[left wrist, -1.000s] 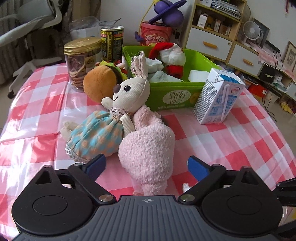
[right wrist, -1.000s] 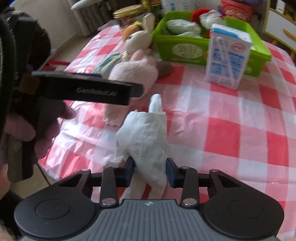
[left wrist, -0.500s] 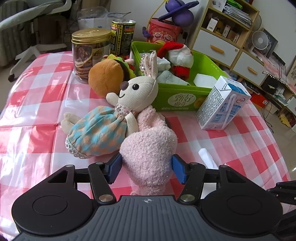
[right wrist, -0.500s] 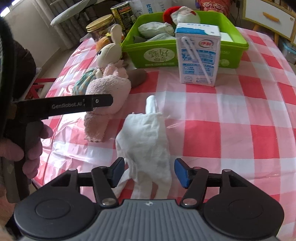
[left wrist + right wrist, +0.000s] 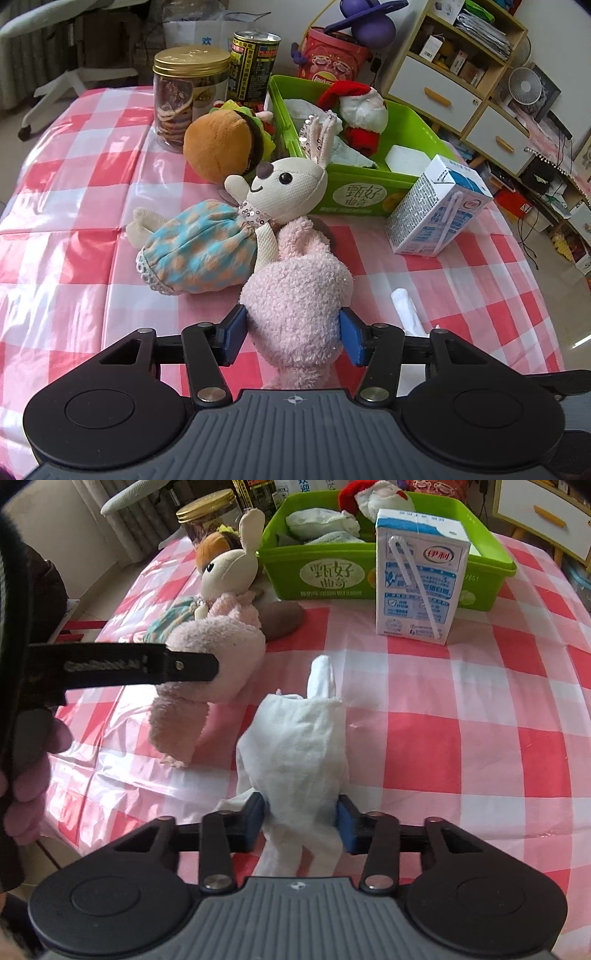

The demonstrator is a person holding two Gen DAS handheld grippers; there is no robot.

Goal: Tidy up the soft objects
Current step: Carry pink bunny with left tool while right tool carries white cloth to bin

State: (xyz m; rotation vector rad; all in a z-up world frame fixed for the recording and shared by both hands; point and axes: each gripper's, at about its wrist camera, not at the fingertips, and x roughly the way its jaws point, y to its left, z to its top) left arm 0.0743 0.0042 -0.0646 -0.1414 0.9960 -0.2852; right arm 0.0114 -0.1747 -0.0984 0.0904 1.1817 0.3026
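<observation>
While the pink plush (image 5: pixel 297 295) is being squeezed by the left gripper (image 5: pixel 291 334), a white cloth (image 5: pixel 299 746) is being clamped between the right gripper's (image 5: pixel 301 821) pads beside it.

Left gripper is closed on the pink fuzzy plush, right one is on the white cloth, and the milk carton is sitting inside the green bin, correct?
Not quite. The milk carton stands on the tablecloth in front of the green bin, not inside it, as the right wrist view shows. The left gripper on the pink fuzzy plush and right gripper on the white cloth are correct.
</observation>
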